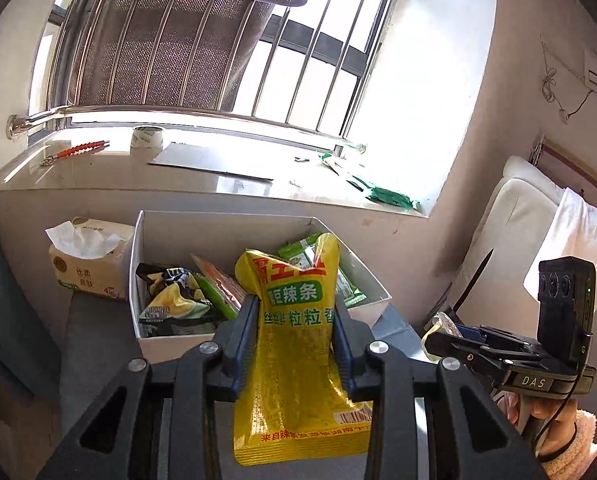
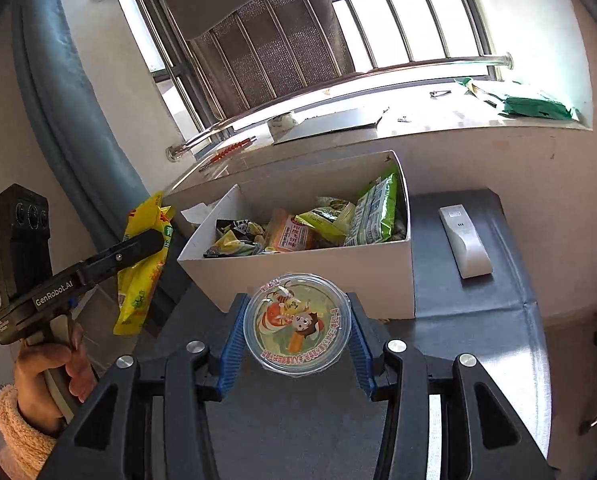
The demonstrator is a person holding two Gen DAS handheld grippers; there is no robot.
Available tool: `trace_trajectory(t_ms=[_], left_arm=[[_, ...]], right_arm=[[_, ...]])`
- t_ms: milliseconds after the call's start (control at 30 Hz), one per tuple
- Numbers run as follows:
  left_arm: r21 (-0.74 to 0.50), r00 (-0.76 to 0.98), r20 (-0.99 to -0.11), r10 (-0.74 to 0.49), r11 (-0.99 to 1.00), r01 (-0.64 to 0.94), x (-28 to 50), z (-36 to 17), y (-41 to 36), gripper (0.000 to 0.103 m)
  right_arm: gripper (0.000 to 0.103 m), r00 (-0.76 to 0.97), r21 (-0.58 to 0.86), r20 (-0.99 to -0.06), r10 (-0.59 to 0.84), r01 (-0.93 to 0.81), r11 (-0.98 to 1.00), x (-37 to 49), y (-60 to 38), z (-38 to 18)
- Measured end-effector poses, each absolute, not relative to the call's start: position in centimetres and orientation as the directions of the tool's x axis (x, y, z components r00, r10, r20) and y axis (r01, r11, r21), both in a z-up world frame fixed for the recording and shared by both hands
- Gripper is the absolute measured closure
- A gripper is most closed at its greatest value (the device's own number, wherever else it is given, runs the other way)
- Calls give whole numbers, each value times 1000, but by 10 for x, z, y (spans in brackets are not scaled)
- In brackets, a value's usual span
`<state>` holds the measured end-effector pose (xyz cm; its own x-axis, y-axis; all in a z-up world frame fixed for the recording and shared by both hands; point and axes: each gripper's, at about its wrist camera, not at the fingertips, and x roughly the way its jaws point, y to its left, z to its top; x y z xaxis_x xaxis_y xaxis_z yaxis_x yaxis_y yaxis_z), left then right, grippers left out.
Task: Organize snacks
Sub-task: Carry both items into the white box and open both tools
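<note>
My left gripper (image 1: 294,320) is shut on a yellow snack packet (image 1: 298,360) with green and red print, held upright in the air just in front of the white box (image 1: 170,344); the packet also shows in the right wrist view (image 2: 144,272). My right gripper (image 2: 296,328) is shut on a round clear jelly cup (image 2: 296,324) with a cartoon lid, held above the dark table before the box's near wall (image 2: 318,276). The box holds several snack packets, green (image 2: 374,208), orange (image 2: 292,236) and black-yellow (image 1: 170,296).
A tissue pack (image 1: 88,260) stands left of the box. A white remote (image 2: 464,240) lies on the dark table (image 2: 478,312) right of the box. The windowsill (image 1: 138,176) behind carries a tape roll (image 1: 147,137), a red tool and green bags (image 2: 534,104).
</note>
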<state>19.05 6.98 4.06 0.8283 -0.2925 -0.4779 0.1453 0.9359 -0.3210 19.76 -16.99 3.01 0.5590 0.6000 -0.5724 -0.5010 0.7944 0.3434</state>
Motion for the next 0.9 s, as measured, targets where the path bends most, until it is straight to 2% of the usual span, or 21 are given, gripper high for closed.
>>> trace_trajectory(t_ms=[167,367,400,467,500,533,567,700,767,833,900], left_arm=[[-338,831,-480,-280,934,119,255,61,95,65],[-318,804,-537,-253,944,85,314,43,96,64],[-313,808,-546,-220,949,46,318,41,99,58],[-358,818,-535,-211,934,6,322,37,112,39],[-385,814,-536,-225,923,2,325,35,117,15],[-399,810,-541,-226,917,-10,325,35,121,0],[-402,815,-536,-220,916,-17,321,36,124,0],[-427,838,-481,-256,904,31,292,45,127,0],[-377,856,-469,-217,926,28,277,53,122,0],[-273,879,-459,-131,962,1,262,66,114,0],[-186,910,-407,-75,983,-2,240,77,106,0]], right_arm=[[53,590,292,-558,584,-519,804,255,-137,63],[52,556,254,-619,555,-527,811,310,-103,52],[52,567,238,-620,542,-523,818,315,-101,50],[49,585,227,-618,526,-509,831,322,-102,48],[27,575,236,-623,531,-509,828,325,-103,47],[10,562,253,-630,535,-503,826,326,-105,46],[0,557,272,-629,542,-495,825,327,-108,46],[0,664,227,-545,513,-472,852,308,-122,60],[0,679,222,-531,508,-467,856,301,-124,66],[0,674,214,-539,506,-471,856,293,-123,70],[0,689,169,-545,478,-468,867,282,-120,74]])
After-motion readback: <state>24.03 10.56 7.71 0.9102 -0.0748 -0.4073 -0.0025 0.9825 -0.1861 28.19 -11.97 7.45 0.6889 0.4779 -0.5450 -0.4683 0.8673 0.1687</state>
